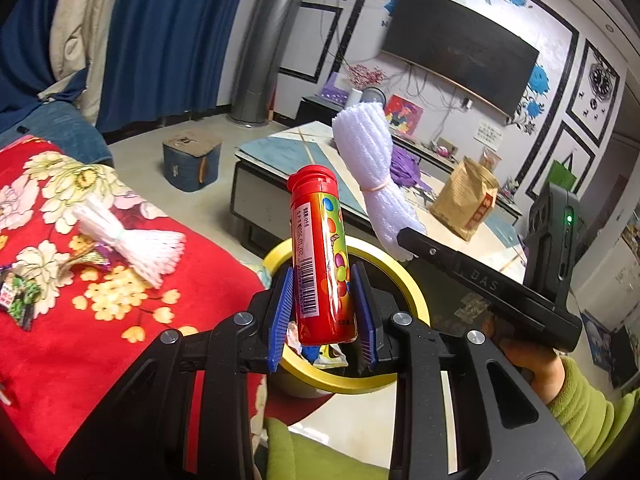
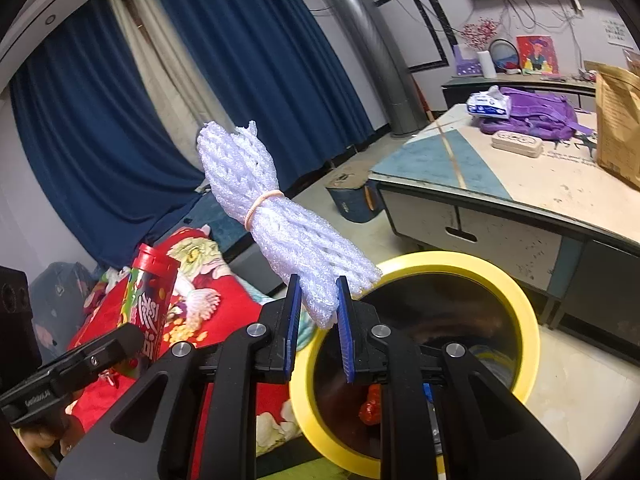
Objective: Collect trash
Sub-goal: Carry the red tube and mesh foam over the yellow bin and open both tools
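The left tongs [image 1: 322,312] are pinching an upright red candy tube [image 1: 320,256] directly over the yellow-rimmed bin [image 1: 416,296]. The right tongs [image 2: 318,312] are pinching a banded white foam net bundle [image 2: 276,216], its long axis slanting up and away, seemingly just short of the rim.

The black handle of the right gripper [image 1: 404,240] bears the raised letters "DAS". The red candy tube [image 1: 322,256] carries a barcode label whose digits are too small to read.
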`<state>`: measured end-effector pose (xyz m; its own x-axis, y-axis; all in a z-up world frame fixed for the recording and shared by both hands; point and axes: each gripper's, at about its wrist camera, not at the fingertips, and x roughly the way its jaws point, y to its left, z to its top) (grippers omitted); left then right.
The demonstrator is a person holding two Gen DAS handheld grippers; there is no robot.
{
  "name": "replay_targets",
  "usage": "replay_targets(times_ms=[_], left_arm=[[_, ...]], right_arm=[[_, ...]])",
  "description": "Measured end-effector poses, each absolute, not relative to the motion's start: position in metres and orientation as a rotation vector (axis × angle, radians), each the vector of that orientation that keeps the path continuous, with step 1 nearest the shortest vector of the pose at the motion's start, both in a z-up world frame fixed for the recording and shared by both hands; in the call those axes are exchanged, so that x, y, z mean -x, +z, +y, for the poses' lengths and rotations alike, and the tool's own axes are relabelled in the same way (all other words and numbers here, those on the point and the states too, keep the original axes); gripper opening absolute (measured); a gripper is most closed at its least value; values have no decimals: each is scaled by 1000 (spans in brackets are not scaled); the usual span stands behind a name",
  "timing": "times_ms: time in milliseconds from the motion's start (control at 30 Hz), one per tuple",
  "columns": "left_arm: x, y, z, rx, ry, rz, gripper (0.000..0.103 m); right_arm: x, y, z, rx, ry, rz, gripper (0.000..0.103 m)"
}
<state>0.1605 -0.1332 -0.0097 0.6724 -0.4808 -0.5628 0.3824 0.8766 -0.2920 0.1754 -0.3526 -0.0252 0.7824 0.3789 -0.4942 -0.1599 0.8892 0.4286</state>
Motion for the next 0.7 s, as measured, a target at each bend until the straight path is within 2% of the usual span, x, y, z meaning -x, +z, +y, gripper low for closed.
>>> replay_targets(times_ms=[700], left_arm=[[-172, -46, -189, 97, -588, 762, 23]], right_arm=[[-185, -59, -399, -437, 163, 673, 17]])
